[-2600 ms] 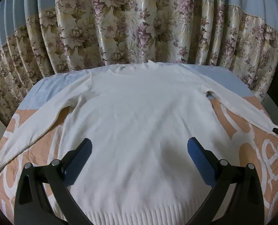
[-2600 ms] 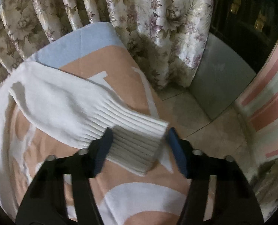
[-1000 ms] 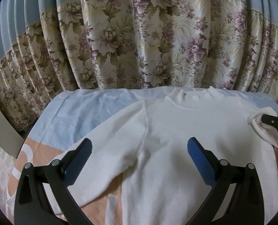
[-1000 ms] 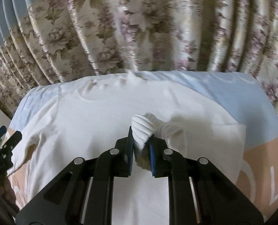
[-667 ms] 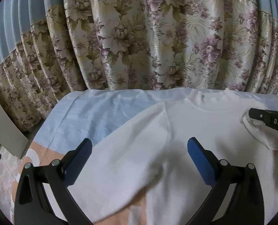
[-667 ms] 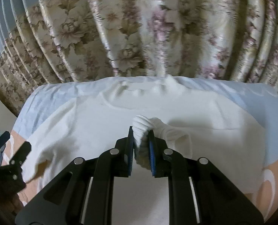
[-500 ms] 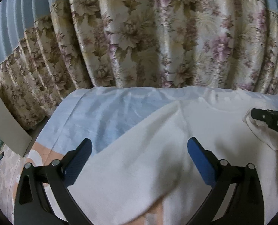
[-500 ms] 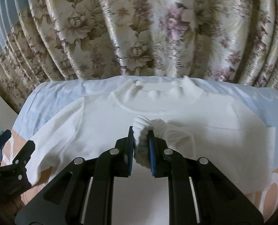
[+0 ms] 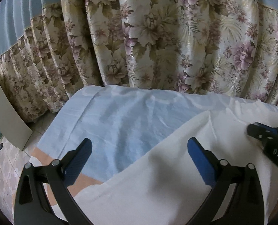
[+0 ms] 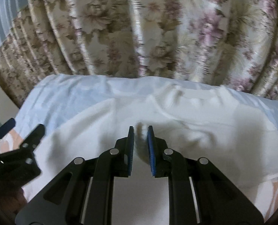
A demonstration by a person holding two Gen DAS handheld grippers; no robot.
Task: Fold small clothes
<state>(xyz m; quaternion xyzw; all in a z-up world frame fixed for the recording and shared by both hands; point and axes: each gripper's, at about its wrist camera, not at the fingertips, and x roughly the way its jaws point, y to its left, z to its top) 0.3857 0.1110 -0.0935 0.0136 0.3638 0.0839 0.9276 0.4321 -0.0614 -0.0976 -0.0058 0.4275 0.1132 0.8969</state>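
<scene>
— Sweater: where does it lie from each hand?

— Below and ahead of both. It is spread flat on the blue sheet, neck toward the curtain. Your left hand-held gripper hangs spread wide and empty over the left sleeve, whose long axis runs from low left up to the shoulder at right.

— And the right?

— Your right hand-held gripper is over the chest, jaws almost pressed together with the cuff between them. Blur hides whether they truly grip it.

— Which hand is nearer the flat sleeve?

— Your left, I judge. The sheet is soft and creased. Tiled floor shows off its left edge, and the curtain hangs close behind.
</scene>
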